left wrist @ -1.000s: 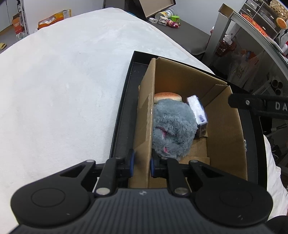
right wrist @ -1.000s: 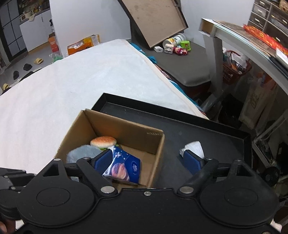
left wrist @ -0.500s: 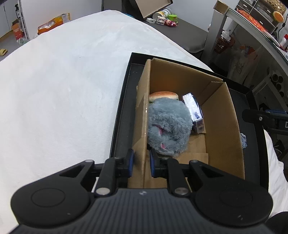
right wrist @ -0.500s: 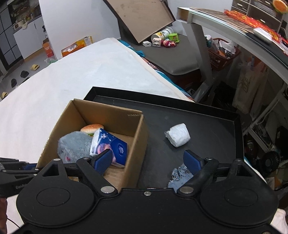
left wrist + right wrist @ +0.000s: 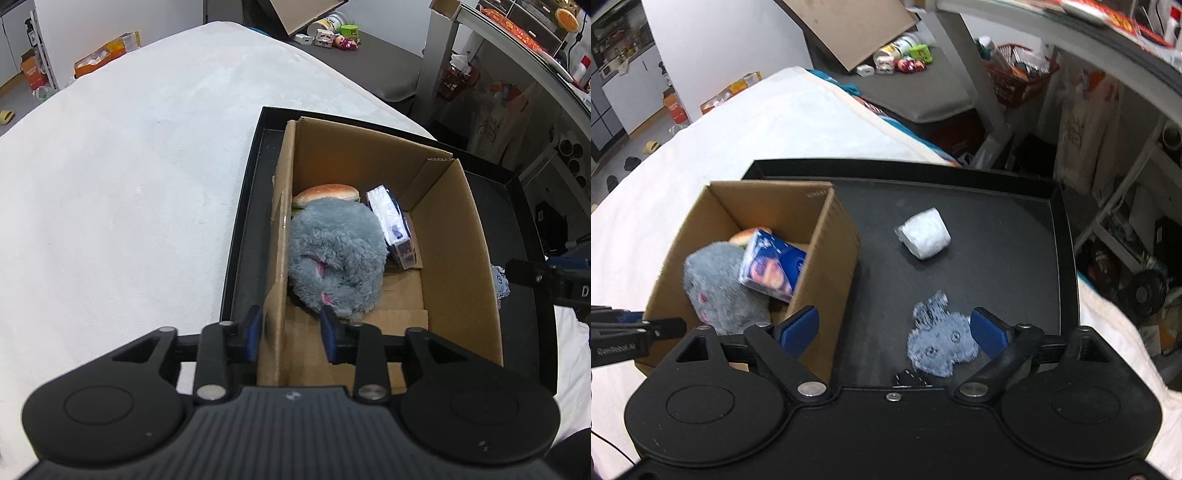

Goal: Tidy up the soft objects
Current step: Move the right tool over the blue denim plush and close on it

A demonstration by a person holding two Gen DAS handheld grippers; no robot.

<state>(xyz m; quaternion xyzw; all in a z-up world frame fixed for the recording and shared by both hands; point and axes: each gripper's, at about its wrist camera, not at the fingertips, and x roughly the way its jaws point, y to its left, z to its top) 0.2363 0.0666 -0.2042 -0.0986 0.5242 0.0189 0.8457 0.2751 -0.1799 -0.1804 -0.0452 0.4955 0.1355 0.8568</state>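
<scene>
The left gripper [image 5: 291,334] has just been opening, its jaws now narrowly apart astride the brown cardboard box [image 5: 461,258] wall. The wide-open right gripper [image 5: 895,328], the nearer one, hovers with the flat grey-blue plush rabbit [image 5: 940,341] at one o'clock, ears toward twelve, on the black tray [image 5: 1015,229].

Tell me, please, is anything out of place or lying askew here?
Yes. Two soft things still lie on the black tray outside the box: a white roll and a flat grey patch. In the box, the blue pack leans tilted against the grey plush.
</scene>
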